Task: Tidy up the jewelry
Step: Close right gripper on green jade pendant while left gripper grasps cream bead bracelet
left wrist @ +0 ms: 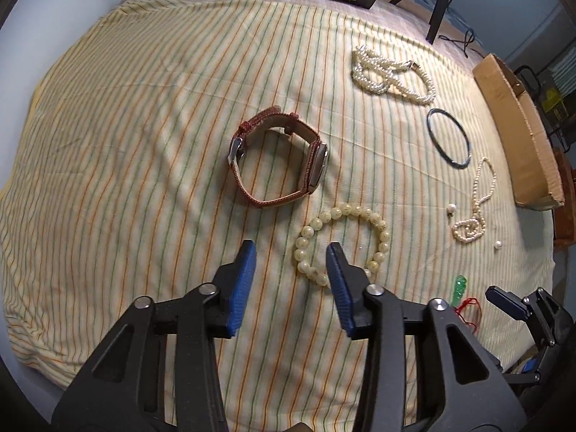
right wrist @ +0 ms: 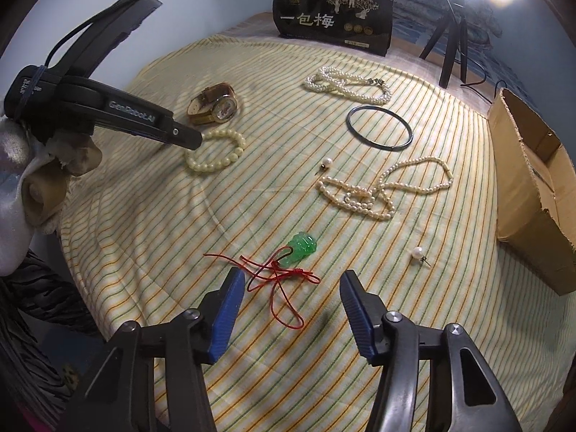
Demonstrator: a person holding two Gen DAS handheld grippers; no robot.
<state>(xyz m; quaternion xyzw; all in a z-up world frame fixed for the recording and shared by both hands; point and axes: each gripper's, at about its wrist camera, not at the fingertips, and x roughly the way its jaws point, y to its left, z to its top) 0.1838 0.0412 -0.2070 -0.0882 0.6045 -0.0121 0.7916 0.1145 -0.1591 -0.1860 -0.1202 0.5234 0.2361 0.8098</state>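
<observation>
Jewelry is spread on a striped cloth while two grippers are held above it.

In the left wrist view, the left gripper is seen low in the frame with its blue fingers parted; one side of the cream bead bracelet lies between them, but pad contact cannot be made out. A brown-strapped watch is placed just above the bracelet, a pearl necklace at upper right, and a dark bangle below it. In the right wrist view, the right gripper is shown released, its fingers apart over the red cord of a green pendant. A cardboard box is seen at the right edge.
</observation>
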